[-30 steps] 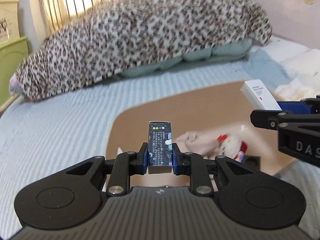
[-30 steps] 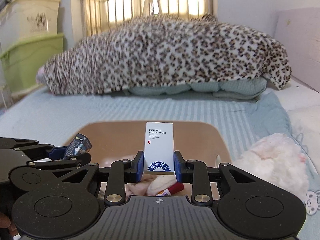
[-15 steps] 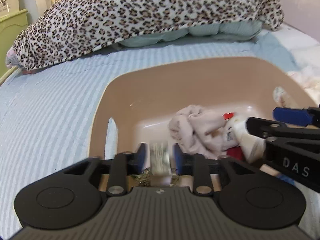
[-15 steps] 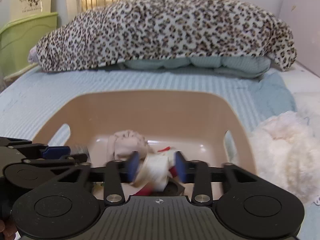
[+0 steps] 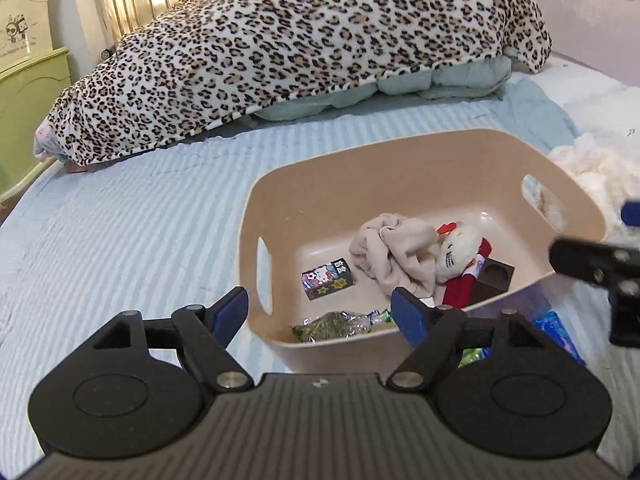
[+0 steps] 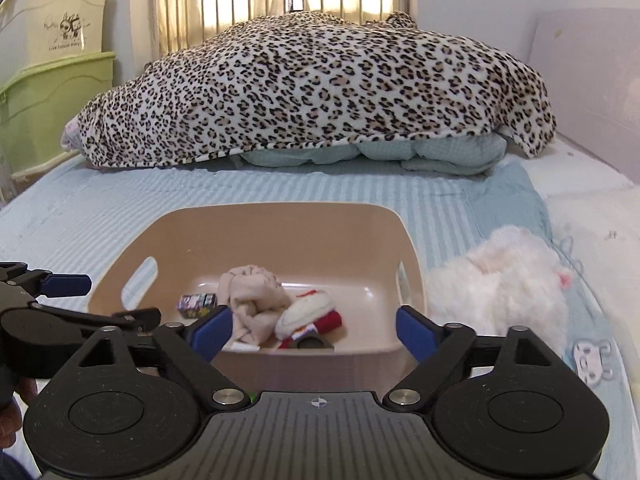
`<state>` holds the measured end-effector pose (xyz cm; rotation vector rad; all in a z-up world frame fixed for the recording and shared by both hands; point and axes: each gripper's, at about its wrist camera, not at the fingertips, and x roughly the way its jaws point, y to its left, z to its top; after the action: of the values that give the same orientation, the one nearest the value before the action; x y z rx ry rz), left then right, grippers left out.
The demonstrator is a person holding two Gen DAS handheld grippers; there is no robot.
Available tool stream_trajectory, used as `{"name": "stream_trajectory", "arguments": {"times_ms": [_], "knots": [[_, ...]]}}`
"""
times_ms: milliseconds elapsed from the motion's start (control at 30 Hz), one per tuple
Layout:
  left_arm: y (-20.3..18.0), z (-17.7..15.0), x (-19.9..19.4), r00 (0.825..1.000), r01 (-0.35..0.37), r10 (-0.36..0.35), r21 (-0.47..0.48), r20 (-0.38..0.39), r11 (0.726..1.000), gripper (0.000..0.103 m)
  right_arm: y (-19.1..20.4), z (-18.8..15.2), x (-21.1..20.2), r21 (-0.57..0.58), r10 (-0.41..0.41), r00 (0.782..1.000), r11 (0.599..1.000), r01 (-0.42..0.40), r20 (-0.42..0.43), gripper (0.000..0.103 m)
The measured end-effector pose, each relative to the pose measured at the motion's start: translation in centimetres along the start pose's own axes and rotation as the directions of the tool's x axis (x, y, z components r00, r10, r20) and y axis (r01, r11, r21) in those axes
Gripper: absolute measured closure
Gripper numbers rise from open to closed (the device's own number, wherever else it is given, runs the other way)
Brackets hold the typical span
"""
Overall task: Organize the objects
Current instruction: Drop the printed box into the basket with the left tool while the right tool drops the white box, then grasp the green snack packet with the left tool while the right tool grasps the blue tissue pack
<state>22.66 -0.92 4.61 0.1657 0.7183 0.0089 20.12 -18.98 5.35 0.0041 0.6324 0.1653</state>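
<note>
Your right gripper's [image 6: 314,328] fingers hide the beige plastic basin's [image 6: 280,220] near rim and part of the dark wooden block [image 6: 314,344] there.

basin [image 5: 400,168]: smooth matt plastic | bedsheet [image 5: 120,240]: ribbed cloth

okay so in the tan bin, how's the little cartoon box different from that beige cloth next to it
The little cartoon box is a hard-edged, dark printed carton with a colourful cartoon face; the beige cloth is plain, soft and crumpled into a lump.
The box is clearly smaller and lies flat and low, while the cloth bunches up higher.
The box sits apart on the bare floor of the tan bin; the cloth presses against the white plush toy.
Both lie inside the bin, with neither gripper holding them.
</note>
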Motion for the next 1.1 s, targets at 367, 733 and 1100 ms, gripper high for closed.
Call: {"name": "stream_trajectory", "arguments": {"times_ms": [367,733,1100], "knots": [[-1.3,-3.7,-2.1,0.997,0.052,-0.049,0.047,-0.052,0.998,0.012,-0.4,-4.2,-1.2,0.015,0.021,0.996,1.000,-0.020,-0.088,0.009],[-3.1,-6.3,1.0,0.992,0.036,-0.024,0.096,-0.124,0.995,0.012,-0.4,-8.0,2.7,0.032,0.044,0.974,0.999,-0.037,-0.221,0.000],[-2.1,-7.4,3.4,0.985,0.027,-0.015,0.064,-0.171,0.998,0.012,0.0,-9.0,5.8,0.056,0.075,0.954,0.997,-0.061,-0.289,0.000]]}}
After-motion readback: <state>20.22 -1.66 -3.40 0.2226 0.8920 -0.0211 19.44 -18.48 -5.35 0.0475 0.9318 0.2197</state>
